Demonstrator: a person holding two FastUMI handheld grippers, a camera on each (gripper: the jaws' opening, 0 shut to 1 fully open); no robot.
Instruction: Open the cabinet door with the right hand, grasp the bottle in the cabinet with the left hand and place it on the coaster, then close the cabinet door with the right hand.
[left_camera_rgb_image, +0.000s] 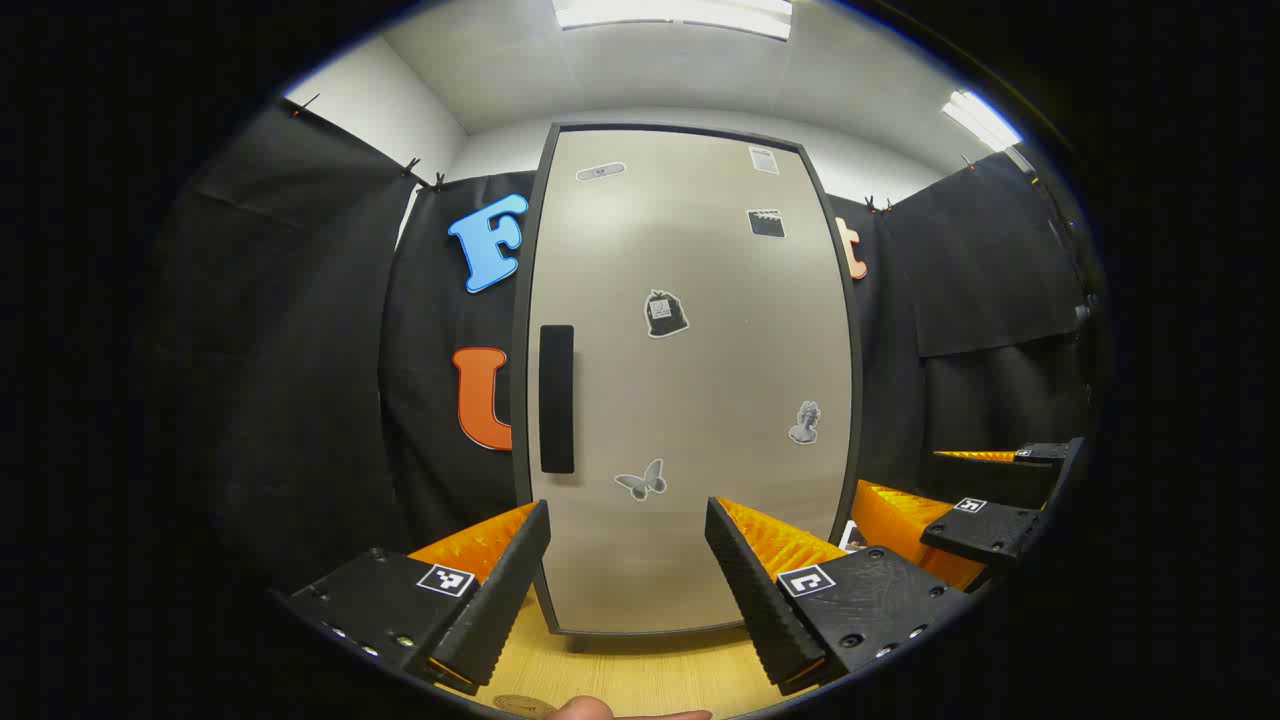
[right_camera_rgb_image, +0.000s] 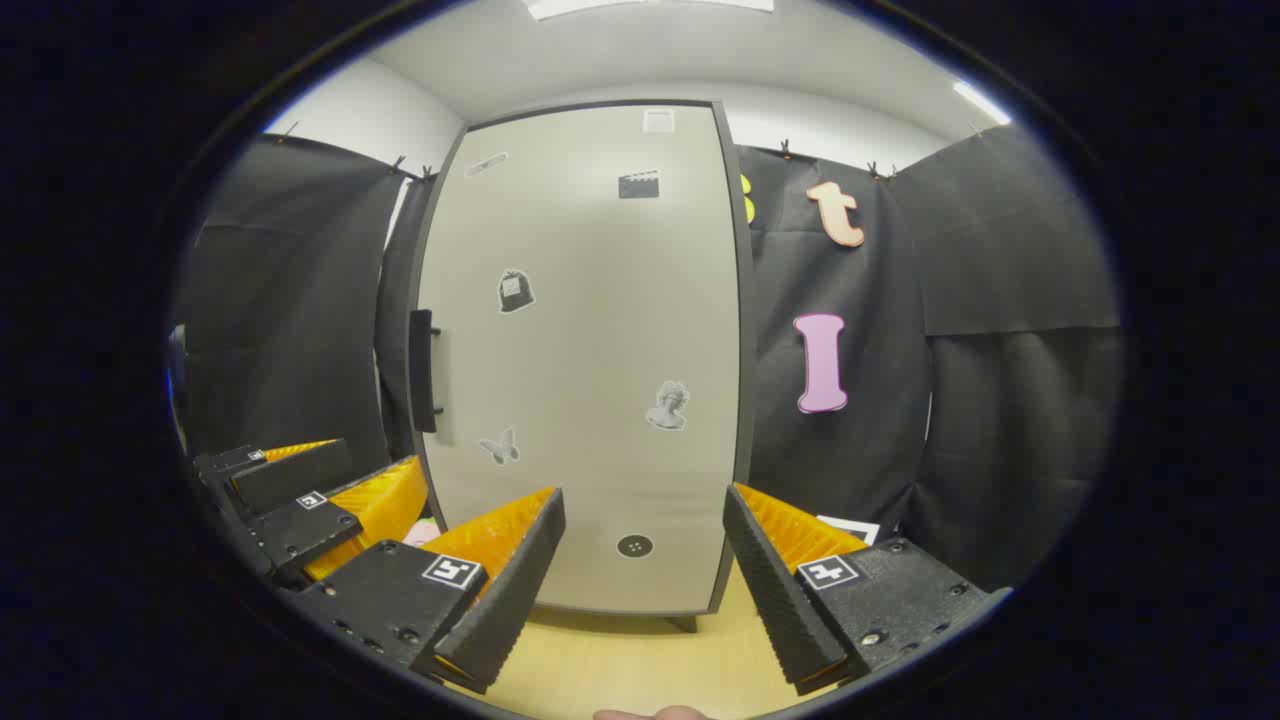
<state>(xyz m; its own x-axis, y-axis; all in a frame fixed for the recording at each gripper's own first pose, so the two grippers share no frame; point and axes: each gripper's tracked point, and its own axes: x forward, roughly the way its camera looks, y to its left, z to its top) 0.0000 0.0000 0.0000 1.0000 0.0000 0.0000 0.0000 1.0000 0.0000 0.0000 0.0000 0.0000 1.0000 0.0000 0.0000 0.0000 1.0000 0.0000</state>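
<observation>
Here, tall beige cabinet door (left_camera_rgb_image: 690, 380) stands closed, dark frame around it, black vertical handle (left_camera_rgb_image: 557, 398) on its left edge, small grey stickers scattered across front. Cabinet rests on pale wooden worktop (left_camera_rgb_image: 640, 670). Bottle presumably behind door, cannot be seen. Left gripper (left_camera_rgb_image: 628, 570) held low before door, orange-and-black fingers spread wide, gripping nothing. Right gripper (right_camera_rgb_image: 645, 570) likewise facing door, fingers apart, empty. Each gripper visible beside the other at view's edge. Black cloth wall (right_camera_rgb_image: 1000, 350) behind cabinet.
</observation>
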